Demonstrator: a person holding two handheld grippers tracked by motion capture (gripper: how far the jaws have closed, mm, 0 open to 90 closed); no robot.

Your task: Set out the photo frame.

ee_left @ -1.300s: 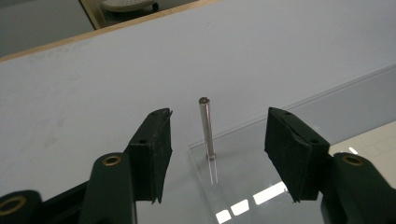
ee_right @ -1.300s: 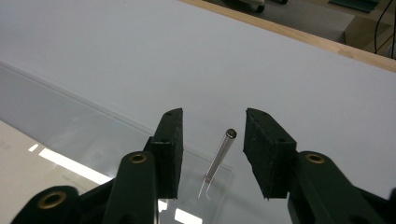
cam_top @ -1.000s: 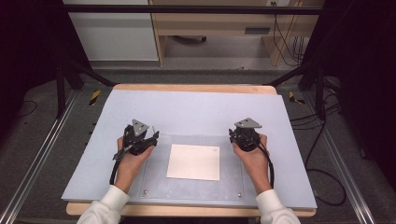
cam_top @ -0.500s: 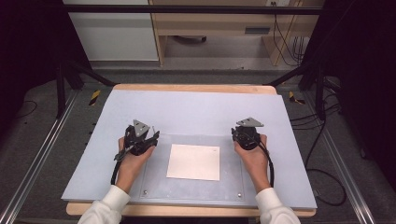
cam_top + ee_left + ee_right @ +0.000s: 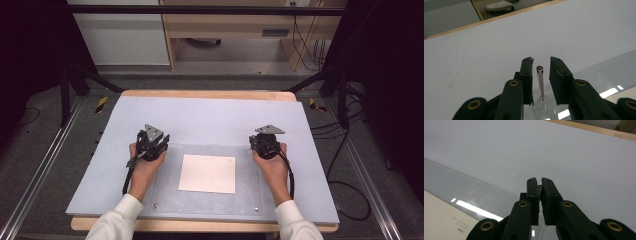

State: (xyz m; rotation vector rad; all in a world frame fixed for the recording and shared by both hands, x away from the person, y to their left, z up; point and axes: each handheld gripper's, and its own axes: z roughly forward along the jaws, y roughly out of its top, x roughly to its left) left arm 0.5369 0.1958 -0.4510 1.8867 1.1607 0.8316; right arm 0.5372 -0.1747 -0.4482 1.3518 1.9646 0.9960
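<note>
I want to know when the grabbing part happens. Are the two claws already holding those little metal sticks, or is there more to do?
Half done. The right gripper has shut on its metal pin at one far corner of the clear plate. The left gripper is around the other upright pin, but its jaws stand apart with gaps on both sides. Left to do: close the left one. The paper sheet lies untouched under the plate.
</note>
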